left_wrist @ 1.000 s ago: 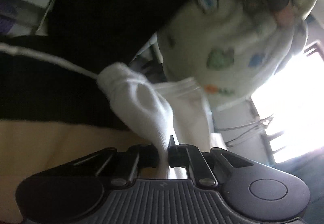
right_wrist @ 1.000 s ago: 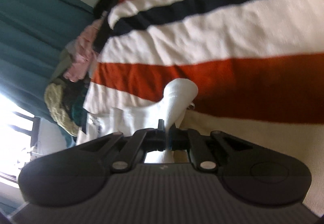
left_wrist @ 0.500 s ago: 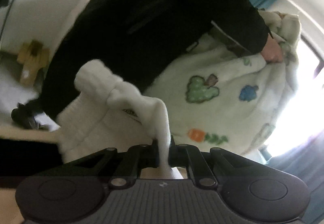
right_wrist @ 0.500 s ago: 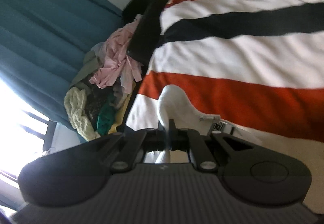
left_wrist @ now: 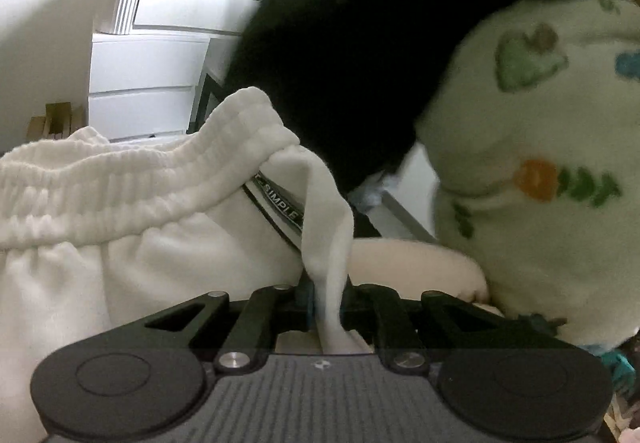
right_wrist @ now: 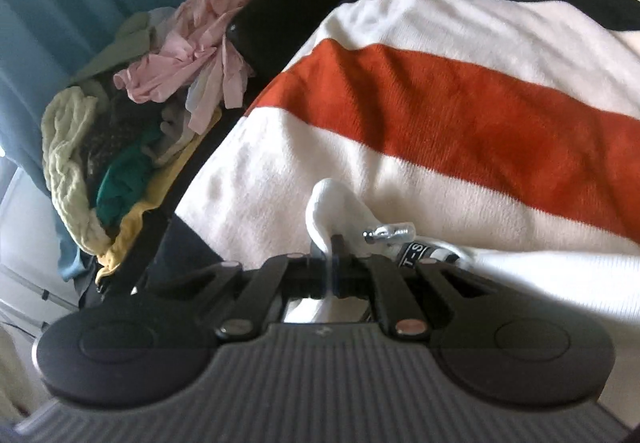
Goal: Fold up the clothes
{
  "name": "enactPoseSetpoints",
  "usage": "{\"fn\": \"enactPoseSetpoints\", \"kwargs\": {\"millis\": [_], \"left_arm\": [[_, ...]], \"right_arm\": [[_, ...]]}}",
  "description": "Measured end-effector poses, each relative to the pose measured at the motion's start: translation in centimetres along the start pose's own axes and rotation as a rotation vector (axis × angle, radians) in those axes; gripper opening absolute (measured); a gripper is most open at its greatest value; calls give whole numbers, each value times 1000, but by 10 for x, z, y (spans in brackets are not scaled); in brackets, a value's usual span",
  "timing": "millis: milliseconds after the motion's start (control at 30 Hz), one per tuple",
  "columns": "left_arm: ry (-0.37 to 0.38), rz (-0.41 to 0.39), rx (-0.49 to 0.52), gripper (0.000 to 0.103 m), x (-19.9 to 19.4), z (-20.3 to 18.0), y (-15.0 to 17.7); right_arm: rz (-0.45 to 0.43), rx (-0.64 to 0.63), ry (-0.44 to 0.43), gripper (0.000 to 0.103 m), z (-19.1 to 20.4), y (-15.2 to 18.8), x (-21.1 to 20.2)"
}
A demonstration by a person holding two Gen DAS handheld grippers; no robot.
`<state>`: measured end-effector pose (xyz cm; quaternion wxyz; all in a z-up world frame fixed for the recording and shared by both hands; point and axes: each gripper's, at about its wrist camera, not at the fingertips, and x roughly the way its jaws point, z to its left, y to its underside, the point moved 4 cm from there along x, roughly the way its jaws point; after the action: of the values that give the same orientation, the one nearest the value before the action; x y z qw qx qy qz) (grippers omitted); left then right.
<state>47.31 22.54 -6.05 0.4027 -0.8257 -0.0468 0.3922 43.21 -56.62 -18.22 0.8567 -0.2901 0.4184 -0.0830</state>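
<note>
The white sweatpants (left_wrist: 132, 243), gathered at an elastic waistband (left_wrist: 152, 171) with a printed drawcord (left_wrist: 280, 203), hung between two handheld grippers above a striped blanket (right_wrist: 460, 115) spread over a bed. The left gripper (left_wrist: 326, 295) had its fingers pinched tight on a fold of the white cloth near the waistband, with a white dresser (left_wrist: 148, 55) behind it and a person in black (left_wrist: 360, 43) in a cartoon-print fleece (left_wrist: 540, 163) alongside. The right gripper (right_wrist: 334, 263) was likewise clamped on a white fold, the cord's metal tip (right_wrist: 388, 233) just beside its fingers, and a heap of unsorted laundry (right_wrist: 152, 115) lay at the bed's edge. The garment appeared lifted by its waist for spreading; the next move likely called for lowering it flat onto the blanket with the waistband held taut. The legs of the garment were cut off from both views, and whether it touched the bed could not be told.
</note>
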Motion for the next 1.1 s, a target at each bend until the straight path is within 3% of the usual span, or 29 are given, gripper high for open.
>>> {"fn": "enactPoseSetpoints", "kwargs": {"millis": [67, 167, 233, 333, 400, 467, 533, 567, 767, 933, 1100], "left_arm": [[25, 23, -6, 26, -5, 1, -1], [43, 65, -40, 59, -17, 8, 0], [83, 89, -85, 60, -35, 22, 5], [145, 120, -136, 61, -65, 42, 14], [178, 137, -187, 74, -90, 61, 21], [221, 149, -237, 76, -108, 94, 20], [259, 170, -276, 77, -130, 134, 26], [276, 184, -297, 77, -139, 148, 31], [331, 278, -411, 78, -157, 216, 59], [366, 305, -470, 77, -147, 231, 64], [392, 275, -471, 73, -103, 221, 58]], "right_arm": [[5, -7, -14, 12, -1, 0, -3], [49, 43, -83, 32, -6, -5, -9], [68, 69, -99, 48, -12, -5, -22], [89, 104, -132, 53, -24, -3, -51], [107, 116, -168, 53, -34, -2, -74], [118, 142, -193, 60, -48, -1, -101], [121, 192, -222, 79, -66, 2, -125], [129, 221, -233, 83, -77, 4, -137], [228, 328, -303, 84, -130, 34, -168], [322, 380, -365, 78, -141, 48, -158], [306, 399, -420, 72, -140, 55, -129]]}}
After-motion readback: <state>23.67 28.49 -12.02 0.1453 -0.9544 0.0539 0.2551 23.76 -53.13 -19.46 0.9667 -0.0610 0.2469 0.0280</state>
